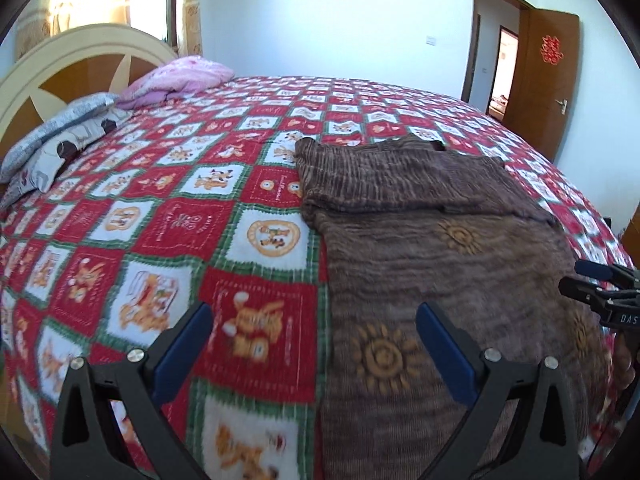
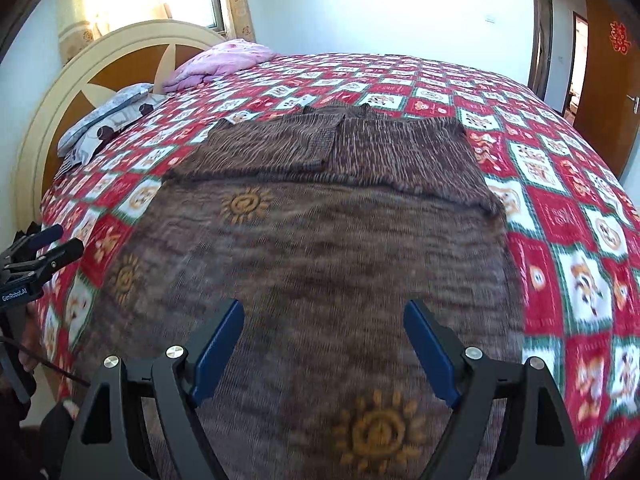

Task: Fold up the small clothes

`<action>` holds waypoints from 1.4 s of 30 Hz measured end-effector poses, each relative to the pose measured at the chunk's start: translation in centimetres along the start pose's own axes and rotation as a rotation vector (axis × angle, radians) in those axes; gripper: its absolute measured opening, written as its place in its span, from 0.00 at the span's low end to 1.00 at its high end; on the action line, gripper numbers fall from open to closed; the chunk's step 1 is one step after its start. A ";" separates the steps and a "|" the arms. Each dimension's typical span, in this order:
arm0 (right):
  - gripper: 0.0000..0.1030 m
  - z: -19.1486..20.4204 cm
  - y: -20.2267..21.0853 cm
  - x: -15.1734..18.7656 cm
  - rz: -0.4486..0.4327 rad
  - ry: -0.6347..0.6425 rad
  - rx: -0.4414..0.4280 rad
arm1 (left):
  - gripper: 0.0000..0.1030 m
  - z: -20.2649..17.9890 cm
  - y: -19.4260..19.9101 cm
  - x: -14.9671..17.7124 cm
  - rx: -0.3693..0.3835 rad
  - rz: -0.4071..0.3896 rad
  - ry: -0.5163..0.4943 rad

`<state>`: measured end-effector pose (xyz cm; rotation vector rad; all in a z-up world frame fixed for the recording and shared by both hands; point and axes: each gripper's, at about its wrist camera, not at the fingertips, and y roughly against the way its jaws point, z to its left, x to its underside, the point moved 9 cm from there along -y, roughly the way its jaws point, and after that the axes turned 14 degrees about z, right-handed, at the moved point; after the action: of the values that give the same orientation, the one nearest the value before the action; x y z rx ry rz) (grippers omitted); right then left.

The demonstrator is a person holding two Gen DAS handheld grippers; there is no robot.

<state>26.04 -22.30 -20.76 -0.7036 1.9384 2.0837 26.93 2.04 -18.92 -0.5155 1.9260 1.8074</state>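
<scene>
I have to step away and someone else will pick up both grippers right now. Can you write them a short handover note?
Left gripper: open, empty, above the left edge of the brown sweater.
Right gripper: open, empty, over the sweater's near part.
The sweater lies flat on the checked bedspread; both sleeves look folded in across the far end.
Done: sleeve folds, by the look of it.
Left: probably fold the body over, then smooth it.

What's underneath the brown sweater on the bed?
The brown sweater lies flat on the red checked blanket, which shows all around it. Whatever part of the blanket, or anything else, sits beneath the knit is covered.
</scene>
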 end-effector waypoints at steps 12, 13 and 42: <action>0.80 -0.4 3.9 4.6 -0.010 -0.029 0.019 | 1.00 -2.5 2.1 6.4 0.026 0.086 -0.060; 0.80 -0.6 4.0 5.1 0.000 -0.027 0.027 | 1.00 -2.7 2.2 6.9 0.022 0.089 -0.071; 0.80 -4.0 3.3 11.7 0.074 -0.111 0.073 | 0.33 -3.8 0.9 15.5 0.220 0.325 -0.040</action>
<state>15.21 -28.51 -23.54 -0.4972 1.9961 2.0348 13.24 -1.21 -26.62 -0.0945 2.2482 1.7417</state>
